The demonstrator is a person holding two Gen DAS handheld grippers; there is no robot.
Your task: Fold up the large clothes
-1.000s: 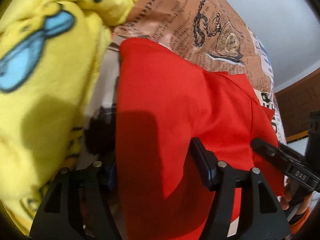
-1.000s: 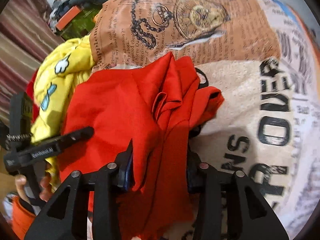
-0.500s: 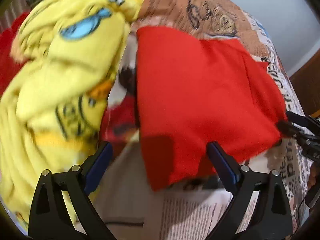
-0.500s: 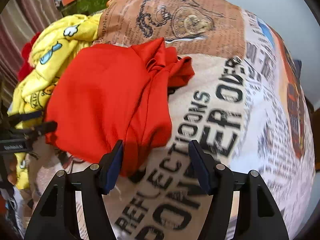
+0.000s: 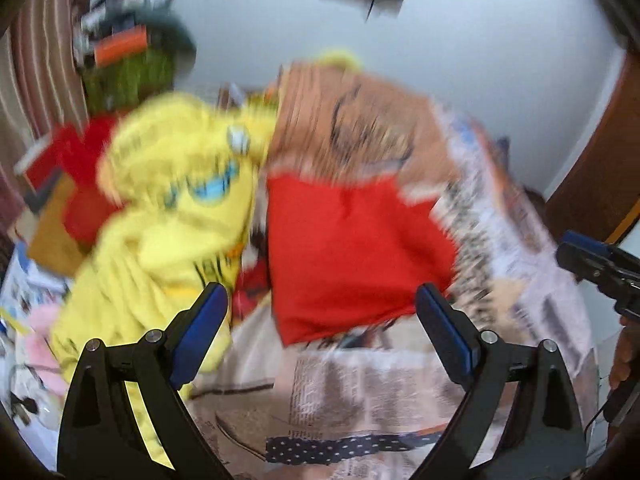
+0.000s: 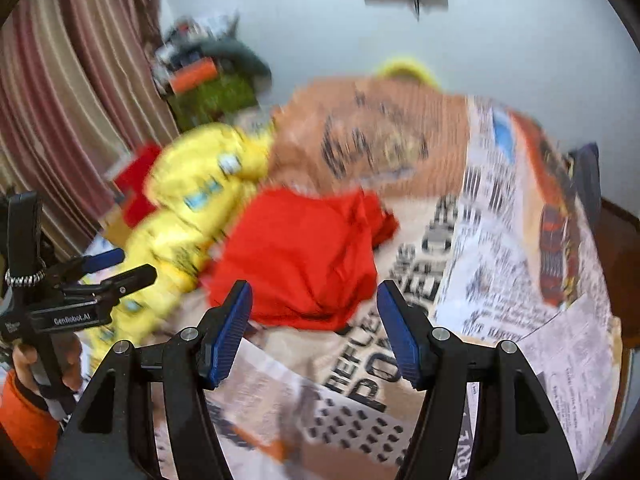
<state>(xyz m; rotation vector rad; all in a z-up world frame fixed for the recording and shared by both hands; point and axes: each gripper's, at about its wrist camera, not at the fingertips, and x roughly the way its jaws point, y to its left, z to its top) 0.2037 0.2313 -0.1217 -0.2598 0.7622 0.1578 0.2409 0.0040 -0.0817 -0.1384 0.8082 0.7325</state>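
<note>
A folded red garment [image 5: 352, 252] lies on the newspaper-print bedspread [image 5: 380, 392]; it also shows in the right wrist view [image 6: 300, 260], with a bunched edge at its far right. My left gripper [image 5: 322, 312] is open and empty, held back above the garment's near edge. My right gripper [image 6: 314, 312] is open and empty, also drawn back from the garment. The left gripper also shows in the right wrist view [image 6: 116, 266], at the left. Both views are motion-blurred.
A yellow cartoon-print blanket [image 5: 172, 220] is heaped left of the red garment, touching it. Red cloth [image 5: 80, 184] and clutter lie beyond it by a striped curtain [image 6: 60, 120]. A white wall [image 5: 440, 48] is behind. A wooden door [image 5: 600, 168] stands at right.
Both grippers let go of the red garment, opened, and pulled back and up. The garment now lies folded on the bed.
</note>
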